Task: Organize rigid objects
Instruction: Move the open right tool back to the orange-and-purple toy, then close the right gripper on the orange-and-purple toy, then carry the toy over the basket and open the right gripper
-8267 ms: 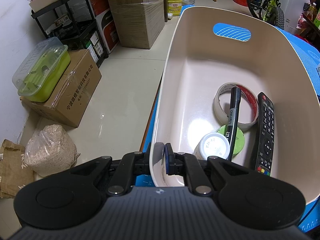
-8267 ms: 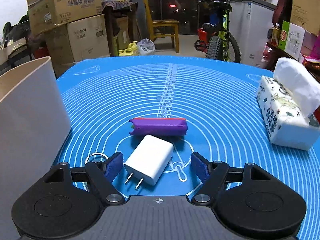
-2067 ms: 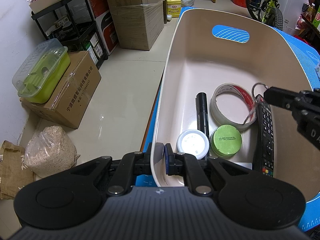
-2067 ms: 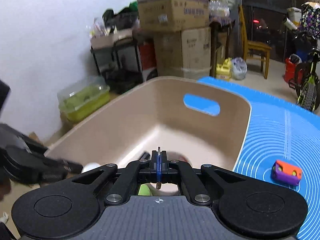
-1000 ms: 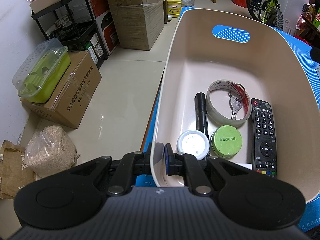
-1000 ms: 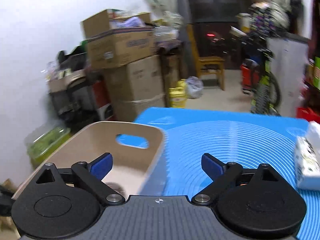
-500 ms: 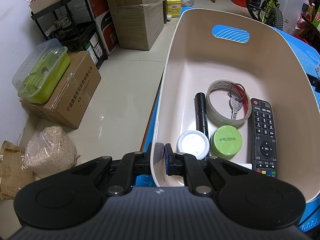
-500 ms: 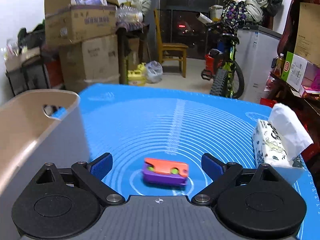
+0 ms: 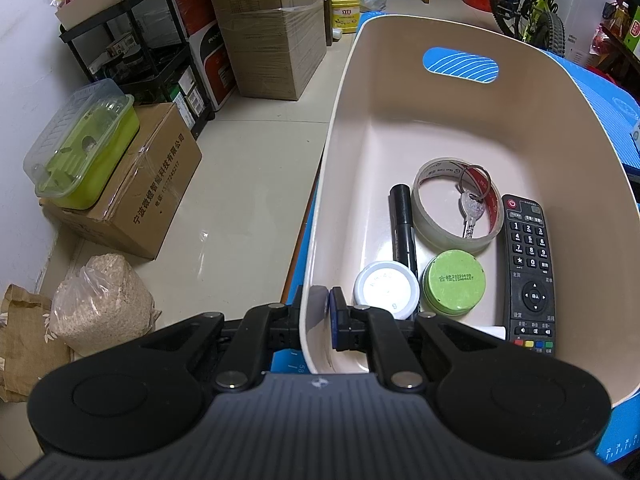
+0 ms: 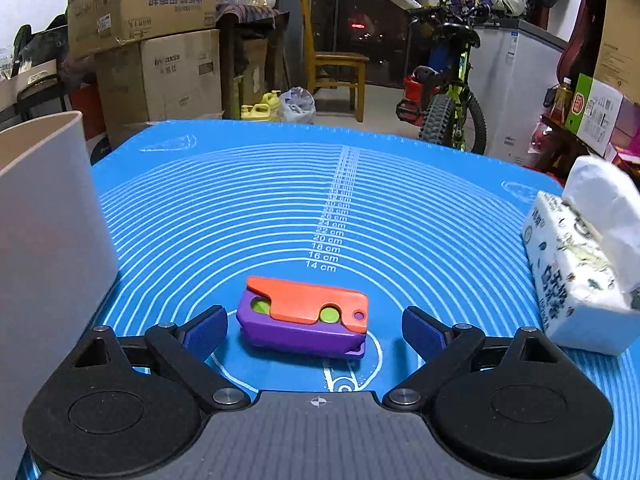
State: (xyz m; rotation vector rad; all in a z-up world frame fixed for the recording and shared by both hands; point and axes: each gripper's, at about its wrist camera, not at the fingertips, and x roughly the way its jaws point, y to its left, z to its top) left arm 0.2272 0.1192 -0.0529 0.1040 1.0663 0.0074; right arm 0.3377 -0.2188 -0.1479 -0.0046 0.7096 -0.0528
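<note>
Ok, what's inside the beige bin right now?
Inside the beige bin: tape roll with keys across it, black marker, white lid, green lid, remote. The left gripper hides the near corner.

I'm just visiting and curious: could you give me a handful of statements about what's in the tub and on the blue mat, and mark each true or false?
1. The key lies inside the tape roll. True.
2. The remote lies on the blue mat. False: it is in the beige tub.
3. The right tool is clamped on the purple-and-orange toy. False: it is open, with the toy between its pads.
4. The left tool grips the tub's rim. True.
5. A tissue pack sits on the mat. True.
</note>
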